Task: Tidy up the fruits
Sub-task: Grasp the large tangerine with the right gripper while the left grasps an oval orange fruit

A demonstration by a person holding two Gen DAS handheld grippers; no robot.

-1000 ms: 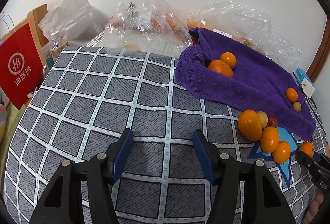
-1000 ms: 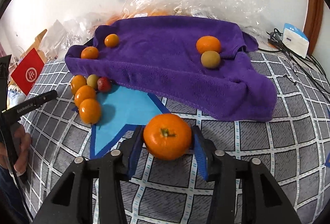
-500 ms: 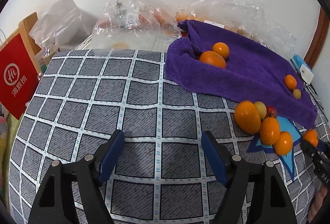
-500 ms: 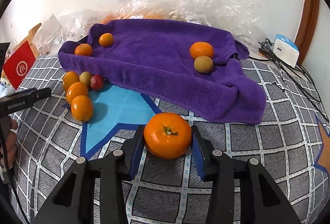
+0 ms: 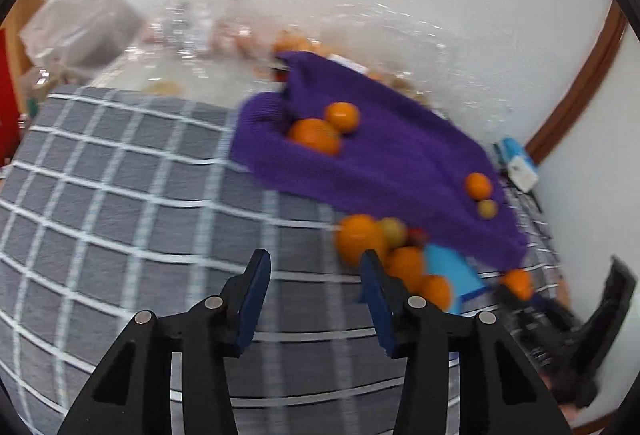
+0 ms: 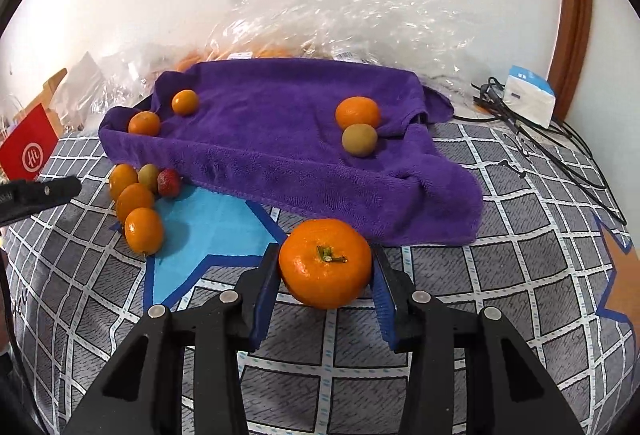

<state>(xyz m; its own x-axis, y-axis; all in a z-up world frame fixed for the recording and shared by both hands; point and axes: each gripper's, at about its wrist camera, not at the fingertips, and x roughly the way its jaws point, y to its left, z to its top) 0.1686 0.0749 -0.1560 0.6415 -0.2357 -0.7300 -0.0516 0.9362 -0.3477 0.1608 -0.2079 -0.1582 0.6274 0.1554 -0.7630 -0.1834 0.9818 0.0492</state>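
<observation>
My right gripper [image 6: 326, 275] is shut on a large orange tangerine [image 6: 325, 262], held just in front of the purple towel [image 6: 280, 139]. On the towel lie two small oranges [image 6: 145, 123] at the left, and an orange [image 6: 357, 112] with a green-brown fruit [image 6: 359, 139] at the right. A cluster of oranges [image 6: 138, 211], a green fruit and a strawberry [image 6: 168, 182] lies on the blue star patch left of the towel. My left gripper [image 5: 314, 291] is open and empty above the checked cloth, just left of that cluster [image 5: 360, 239].
A grey checked cloth [image 6: 500, 275] covers the surface. Clear plastic bags [image 6: 340, 23] are piled behind the towel by the wall. A red paper bag [image 6: 26, 151] stands at the far left. A white-blue box [image 6: 528, 99] and black cables lie at the right.
My left gripper swung right toward the fruit cluster, with motion blur. My right gripper moved a little closer to the towel with the tangerine still held.
</observation>
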